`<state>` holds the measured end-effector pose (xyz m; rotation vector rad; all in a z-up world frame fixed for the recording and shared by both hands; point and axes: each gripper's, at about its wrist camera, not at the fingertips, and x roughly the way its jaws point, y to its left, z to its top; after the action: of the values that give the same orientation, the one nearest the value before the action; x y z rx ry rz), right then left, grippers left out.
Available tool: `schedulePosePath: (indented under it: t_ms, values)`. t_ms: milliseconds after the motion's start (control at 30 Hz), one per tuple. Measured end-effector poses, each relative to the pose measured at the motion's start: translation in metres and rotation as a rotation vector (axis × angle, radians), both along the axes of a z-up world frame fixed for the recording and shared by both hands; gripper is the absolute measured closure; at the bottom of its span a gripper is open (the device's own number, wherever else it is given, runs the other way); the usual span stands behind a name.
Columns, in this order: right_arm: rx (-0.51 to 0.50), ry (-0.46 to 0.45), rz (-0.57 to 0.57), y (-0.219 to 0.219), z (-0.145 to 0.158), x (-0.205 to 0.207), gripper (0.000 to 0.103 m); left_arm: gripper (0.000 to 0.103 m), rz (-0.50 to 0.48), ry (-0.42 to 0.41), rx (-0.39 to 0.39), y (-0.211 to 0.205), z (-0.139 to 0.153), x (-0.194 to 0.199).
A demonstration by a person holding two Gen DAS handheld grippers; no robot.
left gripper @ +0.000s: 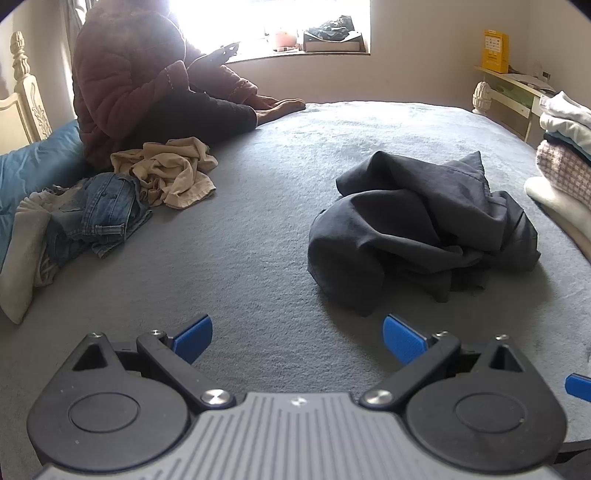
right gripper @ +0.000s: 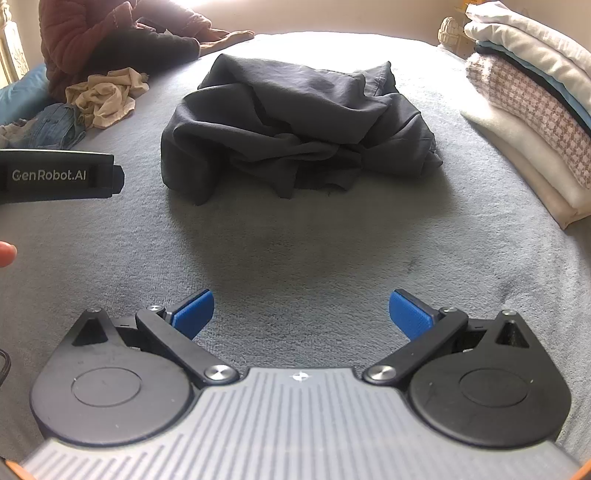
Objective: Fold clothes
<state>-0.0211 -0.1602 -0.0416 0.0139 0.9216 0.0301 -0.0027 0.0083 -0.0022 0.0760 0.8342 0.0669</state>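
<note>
At the bottom of the left wrist view, the left tongs (left gripper: 297,338) are spread wide and grasp nothing, their blue pads (left gripper: 194,338) over bare grey bedcover (left gripper: 258,240). The right tongs (right gripper: 301,314) at the bottom of the right wrist view are likewise released and empty. At the left edge of that view a black gripper body marked GenRobot.AI (right gripper: 55,175) juts in, with a fingertip (right gripper: 6,254) below it.

Past the tongs, mid-frame, lies a crumpled dark grey garment (right gripper: 295,125), unfolded, apart from both tongs. On the right edge is a stack of folded clothes (right gripper: 535,110), white and checked. In the upper left lie a heap of jeans (left gripper: 99,218) and a rumpled beige garment (left gripper: 170,175). Behind these a person in a maroon jacket (left gripper: 125,77) sits on the bed before a bright window (left gripper: 266,22).
</note>
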Motion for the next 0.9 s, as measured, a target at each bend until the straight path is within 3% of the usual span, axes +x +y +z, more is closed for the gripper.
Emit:
schedulePosePath:
  t_ms: [333, 900]
  values:
    - [-0.007, 0.001, 0.001, 0.001, 0.002, 0.001, 0.001, 0.003, 0.006, -0.002, -0.009, 0.002, 0.002, 0.002]
    - [-0.025, -0.002, -0.003, -0.001, 0.004, 0.01, 0.001, 0.003, -0.011, -0.129, -0.013, 0.016, 0.012, 0.023]
